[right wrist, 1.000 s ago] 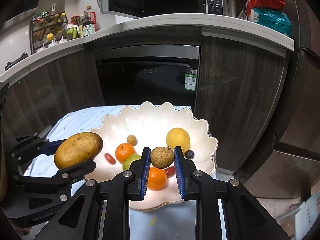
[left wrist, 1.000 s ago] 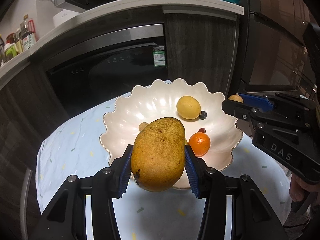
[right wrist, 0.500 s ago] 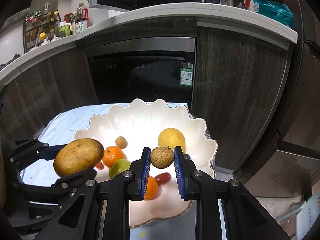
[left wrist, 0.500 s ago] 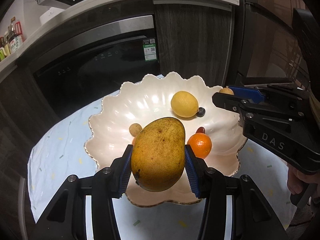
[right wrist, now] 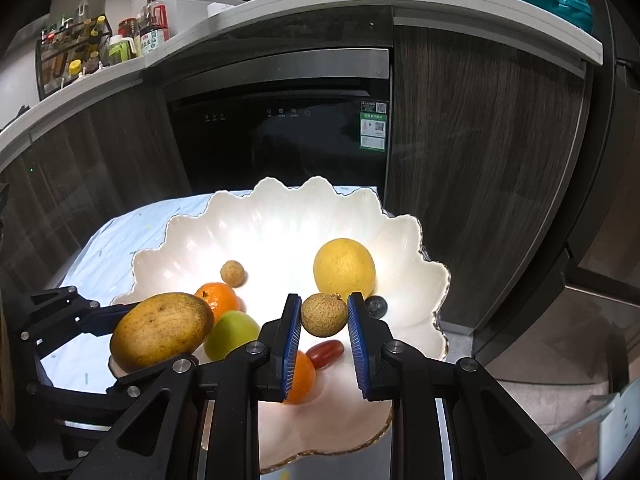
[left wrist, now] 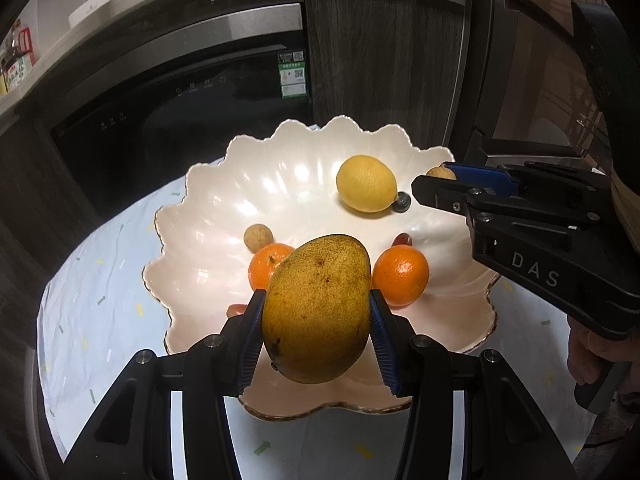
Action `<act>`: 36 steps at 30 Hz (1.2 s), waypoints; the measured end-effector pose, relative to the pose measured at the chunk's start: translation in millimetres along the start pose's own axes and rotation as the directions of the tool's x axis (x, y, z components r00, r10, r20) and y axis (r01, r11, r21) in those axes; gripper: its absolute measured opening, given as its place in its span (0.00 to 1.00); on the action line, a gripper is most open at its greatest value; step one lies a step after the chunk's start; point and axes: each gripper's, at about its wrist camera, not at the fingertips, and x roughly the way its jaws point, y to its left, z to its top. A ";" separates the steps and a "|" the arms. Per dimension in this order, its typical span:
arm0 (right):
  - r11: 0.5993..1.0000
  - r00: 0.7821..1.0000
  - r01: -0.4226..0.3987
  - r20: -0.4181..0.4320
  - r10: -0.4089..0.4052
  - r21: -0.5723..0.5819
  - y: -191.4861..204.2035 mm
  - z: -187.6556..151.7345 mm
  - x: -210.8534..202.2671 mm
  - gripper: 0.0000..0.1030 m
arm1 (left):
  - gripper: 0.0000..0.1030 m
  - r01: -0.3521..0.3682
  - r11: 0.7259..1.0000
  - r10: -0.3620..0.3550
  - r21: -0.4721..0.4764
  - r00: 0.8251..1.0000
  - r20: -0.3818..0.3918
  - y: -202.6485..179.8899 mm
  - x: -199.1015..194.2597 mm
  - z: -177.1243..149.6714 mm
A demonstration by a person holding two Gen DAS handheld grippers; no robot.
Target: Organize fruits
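My left gripper point(left wrist: 316, 312) is shut on a yellow-brown mango point(left wrist: 316, 308) and holds it over the near part of a white scalloped bowl point(left wrist: 208, 208). My right gripper point(right wrist: 324, 320) is shut on a small brown longan point(right wrist: 324, 315) over the bowl's point(right wrist: 400, 240) right side. The bowl holds a lemon point(left wrist: 366, 183), two oranges point(left wrist: 400, 276), another longan point(left wrist: 258, 237), a green fruit point(right wrist: 232, 334), a blueberry point(right wrist: 376, 306) and red dates point(right wrist: 326, 353). The mango also shows in the right wrist view point(right wrist: 162, 330).
The bowl stands on a pale blue cloth point(left wrist: 100, 280) over a small table. Behind it are a black oven door point(right wrist: 280, 128) and dark wood cabinets point(right wrist: 480, 160). Bottles point(right wrist: 148, 36) stand on the counter above.
Both grippers have moved forward over the bowl with their fruit still held. The bowl now lies nearer and lower in both views.
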 end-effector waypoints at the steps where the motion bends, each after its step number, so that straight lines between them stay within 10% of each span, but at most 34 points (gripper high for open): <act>1: 1.000 1.000 -0.001 -0.003 0.001 -0.001 0.7 -0.4 0.8 0.24 | 0.48 0.000 1.000 0.000 0.003 1.000 -0.004 -0.2 0.9 -0.9; 5: 1.000 1.000 -0.008 0.002 0.008 0.004 0.8 -1.3 0.3 0.32 | 0.72 -0.021 1.000 0.021 0.002 0.999 0.034 0.0 -6.4 0.3; 10: 0.999 1.000 0.016 0.022 -0.016 0.030 -1.7 -1.8 -4.7 0.67 | 0.73 -0.032 0.999 0.032 -0.007 0.999 0.037 3.7 -9.3 0.8; 36: 0.999 0.994 0.032 0.103 -0.033 0.019 17.0 -0.3 -69.4 0.77 | 0.92 -0.146 0.978 0.162 -0.148 0.981 0.103 15.4 -70.8 -13.6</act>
